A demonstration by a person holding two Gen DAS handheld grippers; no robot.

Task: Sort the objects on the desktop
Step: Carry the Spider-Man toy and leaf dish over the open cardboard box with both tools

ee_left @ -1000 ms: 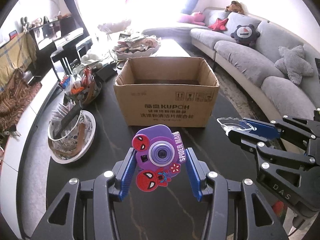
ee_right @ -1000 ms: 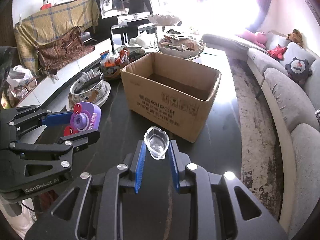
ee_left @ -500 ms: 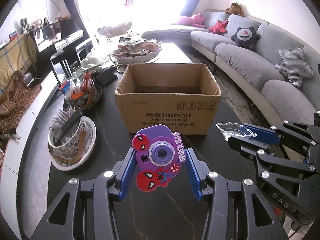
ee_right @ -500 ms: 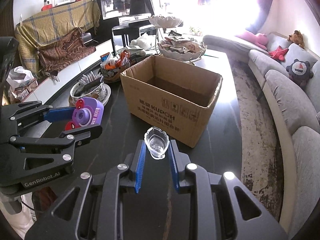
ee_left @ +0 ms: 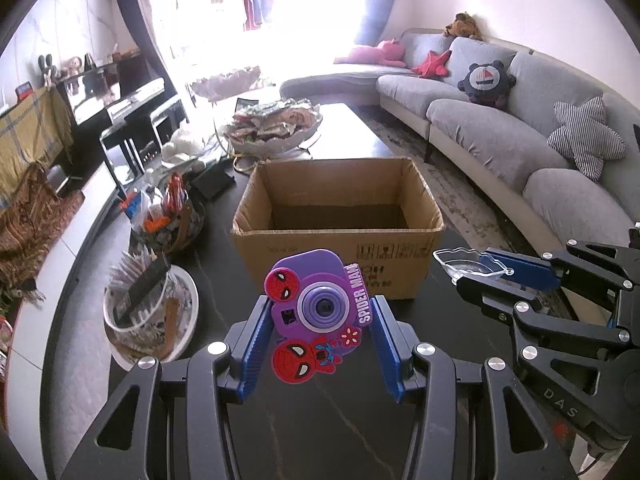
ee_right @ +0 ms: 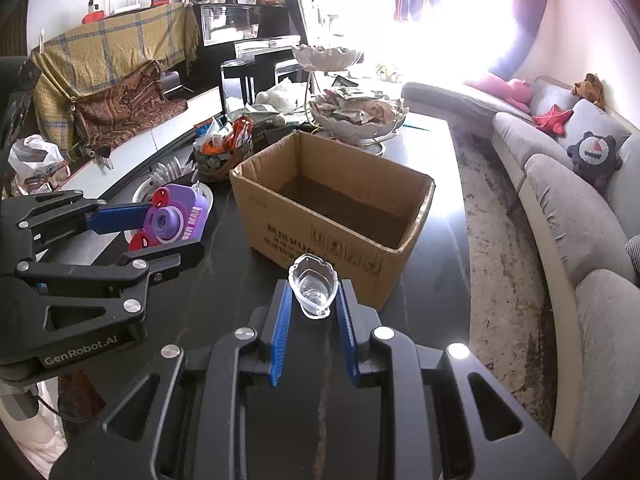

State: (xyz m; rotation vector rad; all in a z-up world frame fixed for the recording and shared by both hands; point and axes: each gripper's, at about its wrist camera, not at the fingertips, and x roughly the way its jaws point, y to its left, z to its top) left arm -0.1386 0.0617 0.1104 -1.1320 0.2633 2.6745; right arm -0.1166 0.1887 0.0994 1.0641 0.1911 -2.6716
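A grey sofa (ee_left: 500, 120) is seen curving along the right side of the room, strewn with cushions and soft toys. In front of it, a long dark tabletop (ee_left: 320, 420) is laid out, and an open cardboard box (ee_left: 338, 216) is stood on it, flaps up, its inside bare as far as can be seen. To the left of the box, a white bowl (ee_left: 182, 320) stuffed with packets and a patterned basket (ee_left: 176, 224) of snacks are set close together; behind the box, a tiered dish (ee_left: 276, 128) heaped with wrappers is placed. The left gripper (ee_left: 320, 320) is held above the tabletop just short of the box, its blue jaws clamped on a purple toy camera (ee_left: 316, 300), lens facing forward. Beside it, the right gripper (ee_right: 312, 304) is held at the box's near corner, its jaws closed on a small clear glass dish (ee_right: 313, 290), gripped by its sides and kept upright.
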